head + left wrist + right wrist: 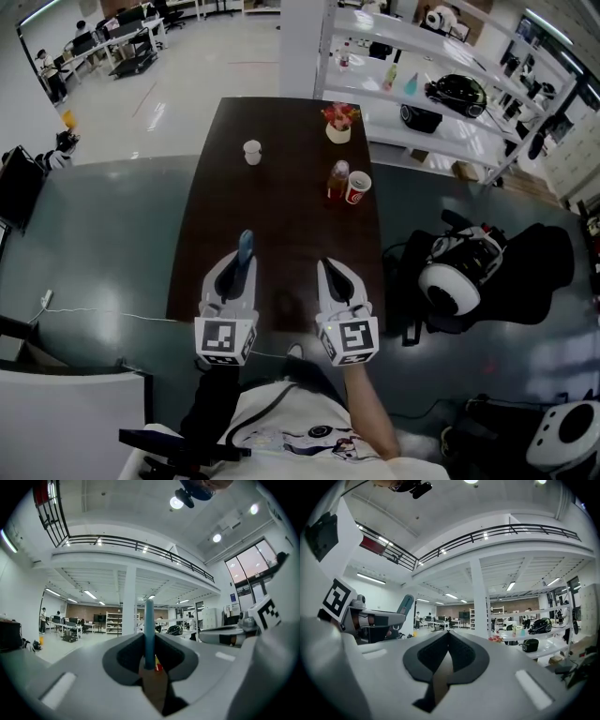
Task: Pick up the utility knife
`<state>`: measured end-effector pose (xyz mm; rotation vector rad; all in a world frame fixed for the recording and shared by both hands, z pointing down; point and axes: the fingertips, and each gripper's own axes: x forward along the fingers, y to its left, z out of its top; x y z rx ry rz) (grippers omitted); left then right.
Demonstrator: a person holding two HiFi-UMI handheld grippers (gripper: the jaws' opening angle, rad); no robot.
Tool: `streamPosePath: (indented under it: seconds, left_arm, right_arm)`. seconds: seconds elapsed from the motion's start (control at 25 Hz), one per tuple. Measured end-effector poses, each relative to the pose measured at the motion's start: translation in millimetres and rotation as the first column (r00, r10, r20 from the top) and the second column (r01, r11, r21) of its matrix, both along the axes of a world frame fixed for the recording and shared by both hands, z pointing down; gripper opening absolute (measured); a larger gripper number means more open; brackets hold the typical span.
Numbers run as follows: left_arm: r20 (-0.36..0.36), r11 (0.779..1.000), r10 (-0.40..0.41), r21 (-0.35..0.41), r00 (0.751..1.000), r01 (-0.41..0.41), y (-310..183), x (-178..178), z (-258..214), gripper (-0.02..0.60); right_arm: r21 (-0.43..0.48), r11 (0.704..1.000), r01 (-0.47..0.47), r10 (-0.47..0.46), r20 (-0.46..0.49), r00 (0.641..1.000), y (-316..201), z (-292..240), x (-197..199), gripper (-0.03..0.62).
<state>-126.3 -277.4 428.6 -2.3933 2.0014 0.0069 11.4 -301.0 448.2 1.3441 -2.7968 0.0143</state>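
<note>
The blue utility knife [245, 249] is standing upright, clamped between the pads of the left gripper [241, 266], which is hovering above the near end of the dark table [281, 178], while the right gripper [327, 267] beside it is hanging empty, jaws pressed together.

Dark wood table [281, 197] ran fwd from under the left gripper [242, 267] & right gripper [330, 270], w/ grey floor [103, 244] either side. White shelving unit [441, 66] stood ahead-right of the right gripper; office desks [112, 42] were far ahead-left of the left one. Overhead were round ceiling lights [176, 502] & a railed mezzanine [136, 545], w/ a white column [129, 602] ahead & a tall window [248, 569] up-right of the left gripper.
</note>
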Motion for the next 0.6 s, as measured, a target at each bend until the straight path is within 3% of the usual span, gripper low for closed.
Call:
streamPosePath:
  seconds: [0.6]
  left_arm:
    - [-0.017,0.997,0.042,-0.060,0.999,-0.043,96.8,-1.7,21.1,0.069]
  right_arm:
    - [-0.020,1.000,0.012,-0.012,-0.003,1.000,106.5,8.9,-15.3,0.002]
